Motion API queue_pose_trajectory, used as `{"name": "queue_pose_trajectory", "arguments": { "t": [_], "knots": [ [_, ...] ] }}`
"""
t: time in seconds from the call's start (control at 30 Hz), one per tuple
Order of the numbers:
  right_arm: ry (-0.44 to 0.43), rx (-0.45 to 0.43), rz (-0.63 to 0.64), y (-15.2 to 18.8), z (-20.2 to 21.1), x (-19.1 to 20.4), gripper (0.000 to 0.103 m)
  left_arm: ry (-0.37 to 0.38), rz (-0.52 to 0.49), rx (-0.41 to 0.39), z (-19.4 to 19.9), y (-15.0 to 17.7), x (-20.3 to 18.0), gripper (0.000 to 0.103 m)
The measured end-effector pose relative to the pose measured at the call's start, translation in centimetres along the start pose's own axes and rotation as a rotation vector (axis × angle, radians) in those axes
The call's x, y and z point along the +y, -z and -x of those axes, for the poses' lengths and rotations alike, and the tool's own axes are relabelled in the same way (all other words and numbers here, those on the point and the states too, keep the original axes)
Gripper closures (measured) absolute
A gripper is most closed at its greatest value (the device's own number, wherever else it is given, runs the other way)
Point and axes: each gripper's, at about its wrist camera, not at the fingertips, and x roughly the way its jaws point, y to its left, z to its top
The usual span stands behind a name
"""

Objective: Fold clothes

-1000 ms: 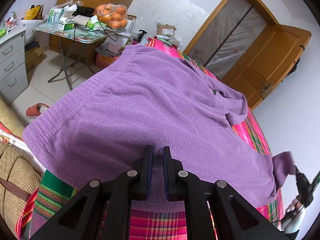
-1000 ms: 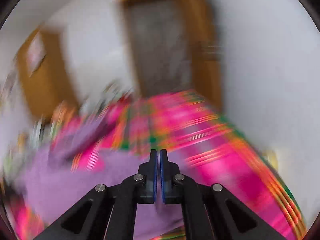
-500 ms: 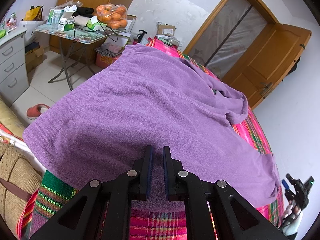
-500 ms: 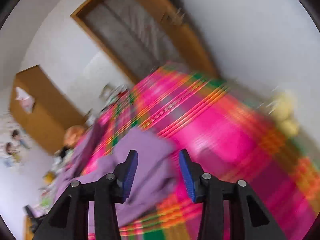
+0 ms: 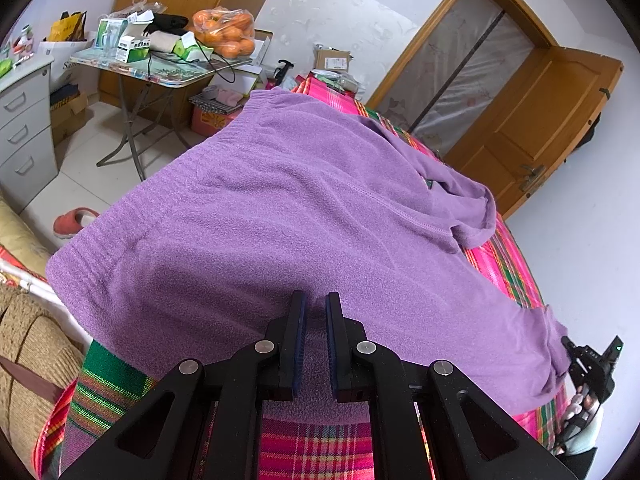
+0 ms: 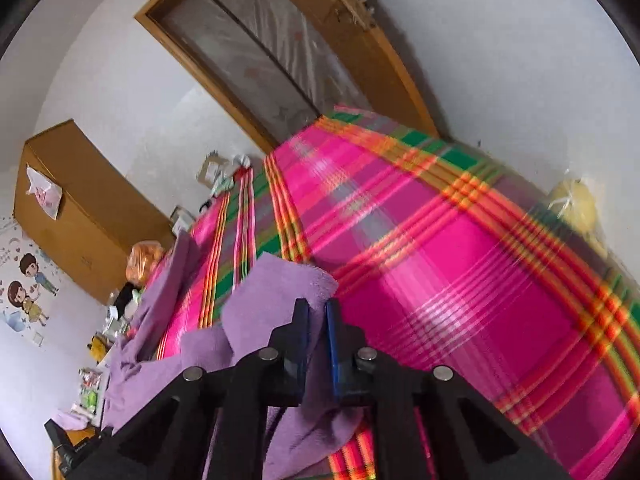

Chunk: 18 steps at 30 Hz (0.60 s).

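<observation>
- The left claw (image 5: 313, 314) was clenched on the near edge of the purple sweater (image 5: 288, 208), a fold of the cloth pinched between its two pads.
- The right claw (image 6: 316, 322) had its jaws closing, with a corner of the same sweater's cloth between them; the pads looked already pressed on it.
- The sweater lay spread over the plaid bedspread (image 5: 308, 448), stretching away ahead of the left claw, its hood (image 5: 472, 216) ahead and to the right.
- Ahead of the right claw the bed was bare plaid, with only a yellowish bundle (image 6: 576, 204) far off to the right.
- Risk, as I judge it: the right claw seemed to hold only a thin corner, so a quick lift could pull the cloth out and drop that side.
- Risk: if the two claws rose unevenly, the cloth would likely twist and the fold would come out crooked.
- Risk: the sweater's far edge hung near the bed's side, so a hard tug might drag it toward the floor (image 5: 92, 184).
- Count: one sweater, two claws, one bed.
- Also in view: one folding surface (image 5: 168, 76) far ahead and left of the left claw, one bag of oranges (image 5: 226, 34) on it, one red slipper (image 5: 74, 222), one drawer cabinet (image 5: 24, 132).
</observation>
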Motion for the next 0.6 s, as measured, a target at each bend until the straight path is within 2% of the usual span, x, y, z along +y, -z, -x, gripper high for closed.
{"name": "queue_pose_trajectory", "arguments": {
  "t": [0.1, 0.2, 0.33, 0.4, 0.5, 0.57, 0.6],
  "knots": [
    [0.058, -0.110, -0.049, -1.1, 2.3, -1.0, 0.097, 0.000, 0.000, 0.000, 0.0, 0.0, 0.0, 0.094],
    [0.182, -0.260, -0.108, -2.0, 5.3, -2.7, 0.097, 0.000, 0.001, 0.000, 0.0, 0.0, 0.0, 0.094],
    [0.314, -0.392, -0.212, -2.3, 9.6, -5.8, 0.095, 0.001, 0.001, 0.000, 0.0, 0.0, 0.0, 0.094],
    [0.360, -0.411, -0.254, -2.2, 10.9, -7.2, 0.092, 0.002, 0.002, 0.000, 0.0, 0.0, 0.0, 0.094],
    [0.387, -0.381, -0.256, -1.9, 11.2, -8.1, 0.090, 0.000, 0.001, 0.000, 0.0, 0.0, 0.0, 0.094],
    [0.394, -0.336, -0.247, -1.8, 11.1, -8.6, 0.080, -0.016, -0.016, 0.002, 0.0, 0.0, -0.4, 0.094],
    [0.392, -0.314, -0.244, -1.7, 10.8, -8.9, 0.072, -0.028, -0.034, 0.002, 0.1, 0.1, -0.7, 0.093]
  ]
}}
